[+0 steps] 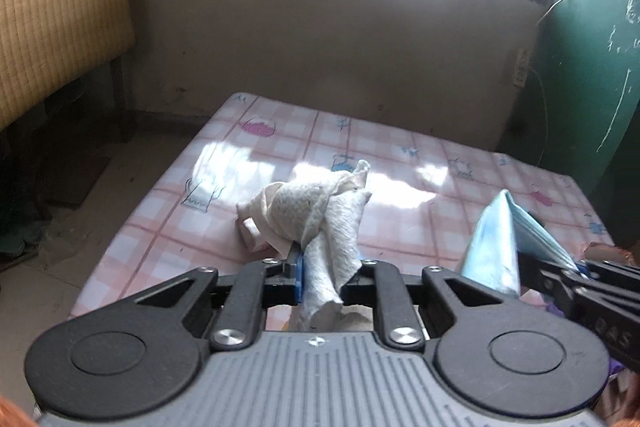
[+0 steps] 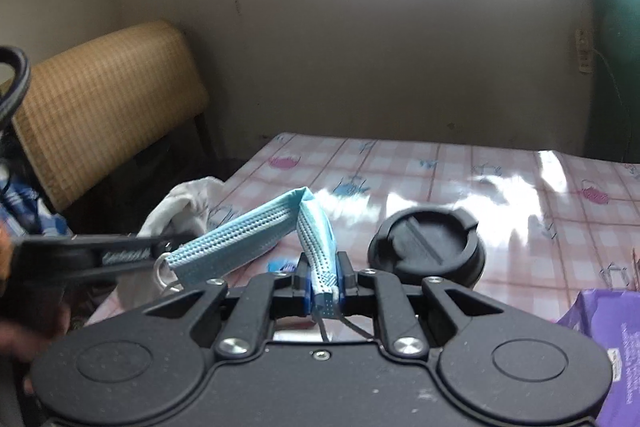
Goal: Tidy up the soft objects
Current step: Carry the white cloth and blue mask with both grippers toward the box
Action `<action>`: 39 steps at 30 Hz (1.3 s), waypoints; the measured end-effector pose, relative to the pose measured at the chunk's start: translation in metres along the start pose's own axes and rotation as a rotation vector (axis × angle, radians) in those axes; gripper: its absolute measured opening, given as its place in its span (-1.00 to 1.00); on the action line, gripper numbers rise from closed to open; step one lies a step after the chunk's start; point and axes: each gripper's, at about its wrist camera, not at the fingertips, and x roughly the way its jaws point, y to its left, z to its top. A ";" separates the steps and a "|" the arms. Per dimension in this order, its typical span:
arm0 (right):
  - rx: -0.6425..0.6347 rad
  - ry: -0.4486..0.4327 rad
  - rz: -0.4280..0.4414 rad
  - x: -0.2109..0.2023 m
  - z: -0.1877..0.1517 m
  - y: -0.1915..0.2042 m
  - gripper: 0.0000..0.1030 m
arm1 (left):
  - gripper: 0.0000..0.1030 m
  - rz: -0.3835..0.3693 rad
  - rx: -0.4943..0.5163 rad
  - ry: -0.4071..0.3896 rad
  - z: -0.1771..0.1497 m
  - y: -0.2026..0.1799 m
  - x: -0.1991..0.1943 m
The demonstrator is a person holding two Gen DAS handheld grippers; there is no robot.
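My left gripper is shut on a crumpled white paper towel, which is bunched up beyond the fingertips and hangs down behind them, above the pink checked table. In the right wrist view, my right gripper is shut on one end of a light blue face mask. The mask is folded into a peak and its other end, with an ear loop, reaches toward the left gripper. The white towel shows behind that gripper. The left wrist view also catches the mask and the right gripper.
A black round lid lies on the table just right of the right gripper. A purple packet sits at the near right edge. A wicker chair back stands left of the table and a green door stands to its right.
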 end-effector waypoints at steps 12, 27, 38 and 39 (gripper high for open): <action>-0.018 -0.052 -0.062 -0.022 0.029 -0.007 -0.72 | -0.65 -0.026 0.031 -0.008 0.018 -0.025 0.001; 0.020 -0.089 -0.136 -0.046 0.049 -0.049 -0.72 | -0.65 -0.080 0.088 -0.006 0.032 -0.070 0.011; 0.060 -0.087 -0.179 -0.053 0.046 -0.080 -0.72 | -0.65 -0.118 0.127 0.010 0.027 -0.096 0.017; 0.062 -0.087 -0.184 -0.053 0.045 -0.083 -0.72 | -0.65 -0.121 0.131 0.013 0.027 -0.098 0.018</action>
